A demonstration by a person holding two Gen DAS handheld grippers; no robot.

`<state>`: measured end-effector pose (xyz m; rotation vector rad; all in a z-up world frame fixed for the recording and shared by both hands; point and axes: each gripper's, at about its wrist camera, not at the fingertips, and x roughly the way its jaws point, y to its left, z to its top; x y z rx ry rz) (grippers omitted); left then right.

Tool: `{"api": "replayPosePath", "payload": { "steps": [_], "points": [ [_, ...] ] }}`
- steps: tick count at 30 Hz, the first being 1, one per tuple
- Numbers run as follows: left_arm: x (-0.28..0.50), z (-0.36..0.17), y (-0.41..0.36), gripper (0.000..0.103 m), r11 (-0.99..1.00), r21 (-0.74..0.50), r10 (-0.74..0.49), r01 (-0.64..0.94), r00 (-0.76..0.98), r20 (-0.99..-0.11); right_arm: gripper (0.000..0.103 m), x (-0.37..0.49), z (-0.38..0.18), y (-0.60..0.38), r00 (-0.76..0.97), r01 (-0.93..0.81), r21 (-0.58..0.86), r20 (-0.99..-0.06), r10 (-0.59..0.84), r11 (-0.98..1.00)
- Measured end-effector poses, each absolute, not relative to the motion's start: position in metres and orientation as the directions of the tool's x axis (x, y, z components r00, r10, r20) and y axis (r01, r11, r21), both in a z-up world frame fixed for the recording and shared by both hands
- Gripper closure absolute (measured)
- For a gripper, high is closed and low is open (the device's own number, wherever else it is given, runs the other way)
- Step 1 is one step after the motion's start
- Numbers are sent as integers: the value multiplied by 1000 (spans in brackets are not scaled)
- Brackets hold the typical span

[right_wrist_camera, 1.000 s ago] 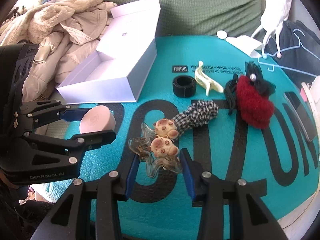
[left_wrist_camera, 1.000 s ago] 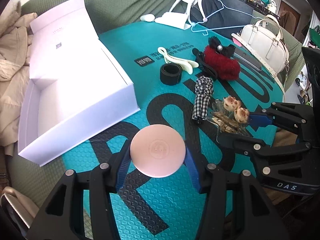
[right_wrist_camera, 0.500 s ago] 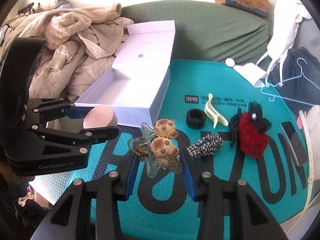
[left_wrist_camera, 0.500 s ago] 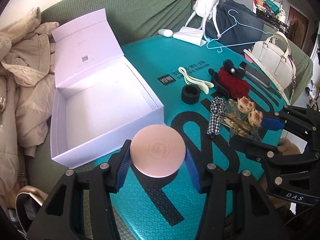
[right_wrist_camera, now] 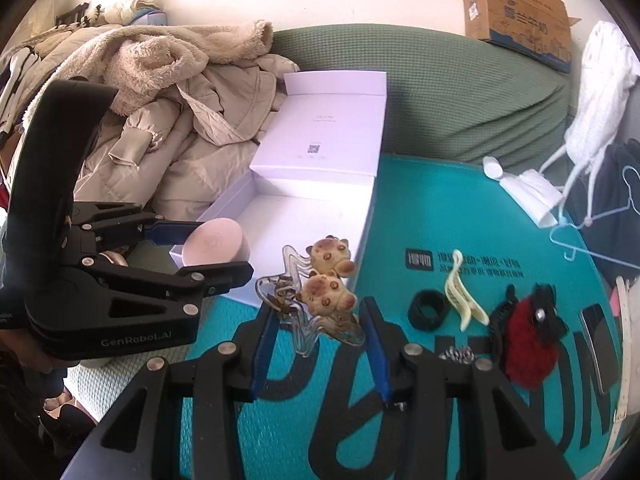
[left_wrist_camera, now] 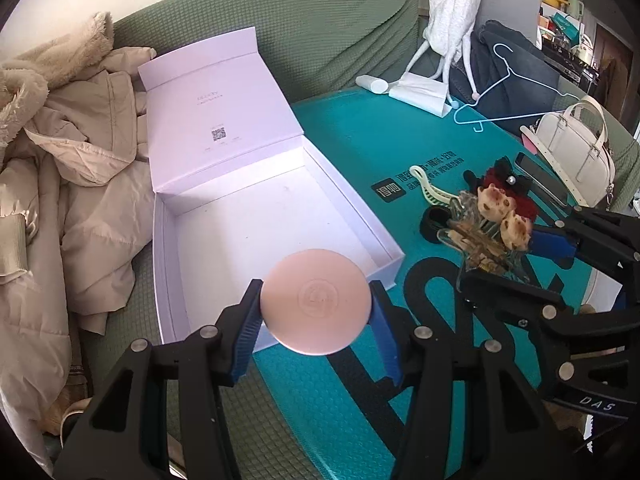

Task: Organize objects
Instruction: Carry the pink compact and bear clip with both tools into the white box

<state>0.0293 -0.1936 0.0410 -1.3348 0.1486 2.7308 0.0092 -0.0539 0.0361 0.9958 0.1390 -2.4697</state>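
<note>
Left hand-held gripper [left_wrist_camera: 316, 312] clamps a smooth round pink compact [left_wrist_camera: 315, 307]; right hand-held gripper [right_wrist_camera: 318, 322] grips a clear wavy hair claw [right_wrist_camera: 312, 300].

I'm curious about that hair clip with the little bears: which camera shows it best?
The right wrist view: the clip sits centred and close between the right jaws, both bears plain. The left wrist view shows it smaller, off to the side, partly overlapping the clutter behind.

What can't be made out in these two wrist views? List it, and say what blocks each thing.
- Checked scrunchie: right wrist view shows only a sliver behind the right gripper; the left wrist view hides it altogether.
- Print inside the white box lid: too small to read in either view.
- Red fuzzy hair clip: left wrist view, mostly behind the bear hair claw.
- Phone: warped by the fisheye edge in the right wrist view.
</note>
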Motion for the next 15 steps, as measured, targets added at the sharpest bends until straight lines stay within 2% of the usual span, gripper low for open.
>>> {"api": "replayPosePath", "payload": {
  "steps": [15],
  "points": [
    [-21, 39, -245, 53, -996, 90, -59, -21, -601, -797, 62, -53, 36, -87, -596, 526, 89, -672, -440, -846]
  ]
}}
